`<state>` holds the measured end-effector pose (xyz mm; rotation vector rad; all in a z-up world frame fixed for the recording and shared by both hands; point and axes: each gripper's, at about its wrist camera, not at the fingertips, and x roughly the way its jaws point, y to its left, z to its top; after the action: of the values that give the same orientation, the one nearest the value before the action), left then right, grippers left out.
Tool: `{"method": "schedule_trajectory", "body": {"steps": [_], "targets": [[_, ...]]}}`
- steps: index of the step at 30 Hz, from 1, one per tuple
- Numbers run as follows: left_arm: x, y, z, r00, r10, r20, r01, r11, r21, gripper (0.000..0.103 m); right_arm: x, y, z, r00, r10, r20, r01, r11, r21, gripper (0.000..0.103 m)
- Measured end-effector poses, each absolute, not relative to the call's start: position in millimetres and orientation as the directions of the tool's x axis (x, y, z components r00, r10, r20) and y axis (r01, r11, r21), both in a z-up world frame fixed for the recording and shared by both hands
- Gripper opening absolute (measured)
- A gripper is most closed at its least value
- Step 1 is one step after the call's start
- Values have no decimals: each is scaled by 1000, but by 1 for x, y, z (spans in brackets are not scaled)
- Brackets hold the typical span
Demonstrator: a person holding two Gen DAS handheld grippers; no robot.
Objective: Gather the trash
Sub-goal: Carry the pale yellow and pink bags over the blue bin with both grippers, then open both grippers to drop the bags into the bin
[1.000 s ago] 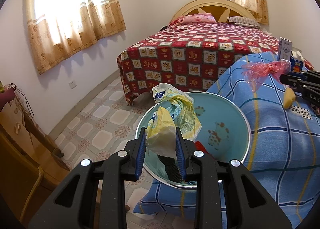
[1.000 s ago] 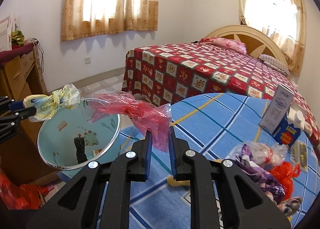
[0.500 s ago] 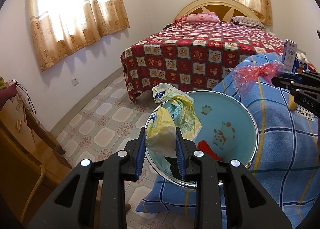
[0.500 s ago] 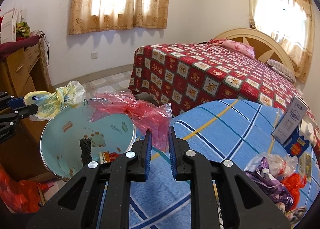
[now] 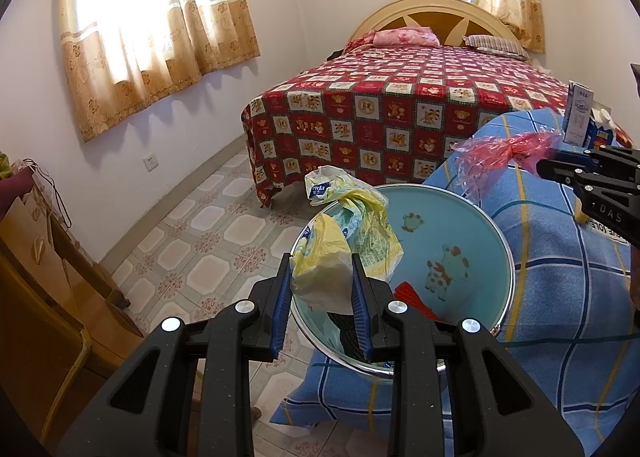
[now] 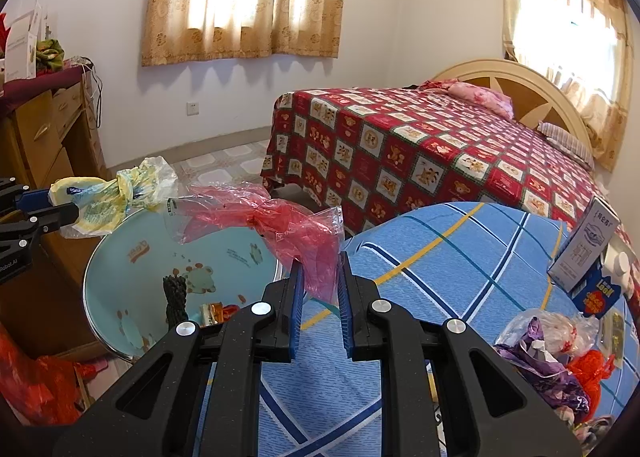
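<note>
**Left wrist view: two bags held over and beside the basin**

Left wrist view, from left to right: a wooden dresser (image 5: 36, 277) stands against the wall, then tiled floor. The left hand-held gripper (image 5: 322, 289) is clenched on a crumpled yellow plastic bag (image 5: 344, 241), which hangs above the near rim of a round light-blue basin (image 5: 460, 225). The basin sits at the edge of a surface covered with a blue checked cloth (image 5: 560, 297); a red scrap (image 5: 416, 295) and a dark item lie inside it. Behind stands a bed with a red patchwork cover (image 5: 400, 105). At the far right the right hand-held gripper (image 5: 548, 169) pinches a pink plastic bag (image 5: 504, 149) just beyond the basin's far rim, with a white carton (image 5: 578, 113) behind it.

From the right wrist view, the yellow bag (image 6: 108, 197) shows at the left edge above the basin (image 6: 132, 257). At centre the right gripper's (image 6: 320, 285) jaws are clamped on the pink bag (image 6: 288, 225), whose loose end trails over the basin's rim. Further right, on the blue cloth (image 6: 440, 257), lie a heap of purple and clear wrappers (image 6: 540, 349), an orange net (image 6: 588, 369), and the carton (image 6: 584, 245) beside a blue box (image 6: 596, 293).
</note>
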<state>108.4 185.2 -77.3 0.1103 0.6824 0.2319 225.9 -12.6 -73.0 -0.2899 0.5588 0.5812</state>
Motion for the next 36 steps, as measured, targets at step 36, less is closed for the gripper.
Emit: {"method": "schedule_trajectory", "body": {"steps": [36], "targets": [[106,170,-76,768,220,-602,-151,975,164,63,213,5,-70,658,500,-563,-645,761,-77,55]]}}
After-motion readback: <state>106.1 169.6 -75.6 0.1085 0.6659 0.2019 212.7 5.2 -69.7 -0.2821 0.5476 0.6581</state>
